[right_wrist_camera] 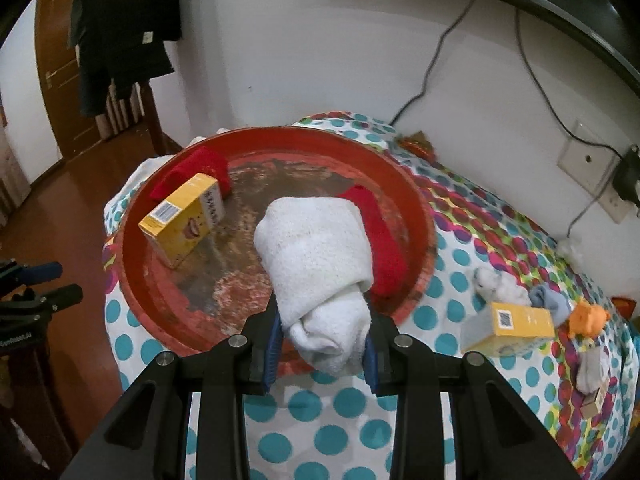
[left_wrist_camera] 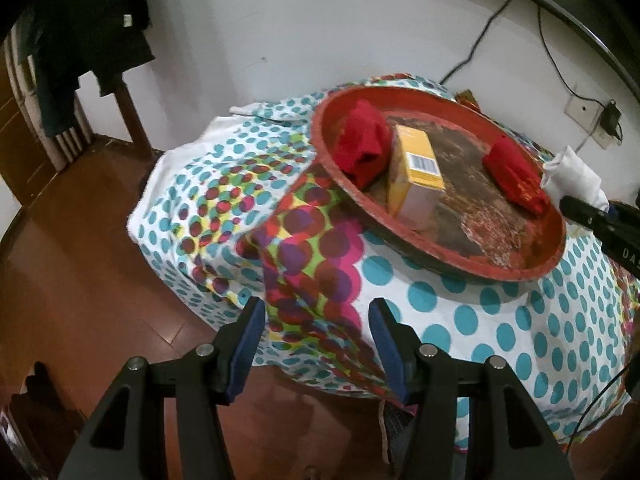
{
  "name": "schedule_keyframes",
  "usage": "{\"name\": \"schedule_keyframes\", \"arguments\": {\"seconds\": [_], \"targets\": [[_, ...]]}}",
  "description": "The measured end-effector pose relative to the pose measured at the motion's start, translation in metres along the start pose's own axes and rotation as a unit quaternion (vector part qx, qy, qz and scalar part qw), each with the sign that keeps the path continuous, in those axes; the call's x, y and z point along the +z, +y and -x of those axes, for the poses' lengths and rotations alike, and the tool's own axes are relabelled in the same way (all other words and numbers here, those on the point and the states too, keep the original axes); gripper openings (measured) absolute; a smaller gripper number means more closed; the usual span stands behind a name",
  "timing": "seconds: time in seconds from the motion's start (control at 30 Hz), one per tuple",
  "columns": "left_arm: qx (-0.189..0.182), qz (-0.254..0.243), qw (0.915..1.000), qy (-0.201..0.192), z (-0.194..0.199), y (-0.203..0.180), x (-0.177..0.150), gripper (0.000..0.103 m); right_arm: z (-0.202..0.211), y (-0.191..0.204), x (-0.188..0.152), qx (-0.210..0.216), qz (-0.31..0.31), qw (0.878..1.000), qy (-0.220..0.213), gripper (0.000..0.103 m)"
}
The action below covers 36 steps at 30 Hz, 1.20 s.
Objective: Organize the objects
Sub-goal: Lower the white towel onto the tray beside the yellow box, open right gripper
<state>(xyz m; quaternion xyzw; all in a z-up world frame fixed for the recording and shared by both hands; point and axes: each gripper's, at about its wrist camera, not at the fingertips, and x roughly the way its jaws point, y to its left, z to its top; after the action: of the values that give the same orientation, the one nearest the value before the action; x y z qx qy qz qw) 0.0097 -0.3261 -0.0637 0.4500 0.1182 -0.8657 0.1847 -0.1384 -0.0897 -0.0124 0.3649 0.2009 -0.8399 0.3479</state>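
Observation:
A round red tray [right_wrist_camera: 420, 216] sits on the dotted tablecloth; it also shows in the left wrist view [left_wrist_camera: 440, 240]. In it lie a yellow box [right_wrist_camera: 180, 220], [left_wrist_camera: 416, 160], and two red cloths [right_wrist_camera: 192, 168], [right_wrist_camera: 384, 240], [left_wrist_camera: 364, 144], [left_wrist_camera: 512, 172]. My right gripper [right_wrist_camera: 320, 340] is shut on a rolled white towel [right_wrist_camera: 320, 248] and holds it over the tray's near rim. The towel also shows in the left wrist view [left_wrist_camera: 572, 176]. My left gripper [left_wrist_camera: 316, 328] is open and empty, off the table's left edge, apart from the tray.
A second yellow box [right_wrist_camera: 508, 328], small white, blue and orange soft items [right_wrist_camera: 588, 316] lie on the cloth right of the tray. A wall with cables and a socket [right_wrist_camera: 588, 156] is behind. A chair with dark clothes [left_wrist_camera: 92, 40] stands left on the wooden floor.

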Motion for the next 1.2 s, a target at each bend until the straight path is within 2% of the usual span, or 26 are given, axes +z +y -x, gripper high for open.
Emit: {"name": "schedule_keyframes", "arguments": {"seconds": [0.27, 0.47, 0.83, 1.2], "targets": [[0.008, 0.033, 0.9994, 0.002, -0.001, 0.021, 0.002, 0.055, -0.017, 0.021, 0.011, 0.015, 0.008, 1.000, 0.015, 0.031], [0.050, 0.038, 0.9980, -0.006, -0.001, 0.028, 0.002, 0.055, -0.035, 0.036, 0.014, 0.030, 0.008, 0.999, 0.029, 0.031], [0.037, 0.059, 0.9975, 0.004, -0.006, 0.039, 0.001, 0.055, -0.062, 0.064, 0.028, 0.050, 0.008, 0.998, 0.046, 0.031], [0.036, 0.058, 0.9976, 0.015, -0.013, 0.036, -0.001, 0.055, -0.084, 0.081, 0.041, 0.060, 0.000, 0.997, 0.054, 0.031]]}}
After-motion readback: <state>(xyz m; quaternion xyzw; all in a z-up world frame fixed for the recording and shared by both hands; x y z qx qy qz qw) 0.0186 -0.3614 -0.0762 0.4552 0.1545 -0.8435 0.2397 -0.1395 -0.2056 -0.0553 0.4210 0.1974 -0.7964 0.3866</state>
